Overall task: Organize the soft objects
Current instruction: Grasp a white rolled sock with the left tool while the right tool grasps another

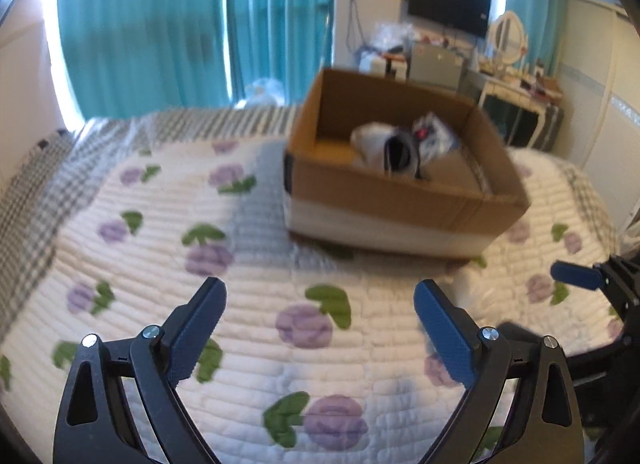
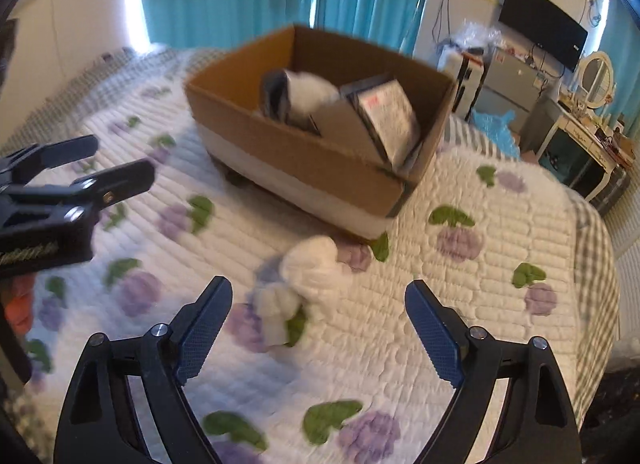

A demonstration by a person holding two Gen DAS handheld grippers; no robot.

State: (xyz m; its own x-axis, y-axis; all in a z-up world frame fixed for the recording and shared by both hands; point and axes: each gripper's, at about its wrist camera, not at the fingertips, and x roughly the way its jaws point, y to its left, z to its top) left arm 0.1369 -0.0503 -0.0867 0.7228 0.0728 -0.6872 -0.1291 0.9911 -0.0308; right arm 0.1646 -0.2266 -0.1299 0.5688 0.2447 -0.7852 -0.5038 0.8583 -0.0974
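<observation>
A floral quilted bed (image 2: 460,304) carries a cardboard box (image 2: 304,168) and white sock bundle (image 2: 300,284).

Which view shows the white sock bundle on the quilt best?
Right wrist view. The white sock bundle lies on the quilt ahead of the open right gripper, short of the cardboard box. The left wrist view doesn't show it, only quilt and box.

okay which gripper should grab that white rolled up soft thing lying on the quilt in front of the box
Right, probably. The white bundle lies just ahead of the open right gripper, near the cardboard box. The open left gripper faces only bare quilt.
</observation>
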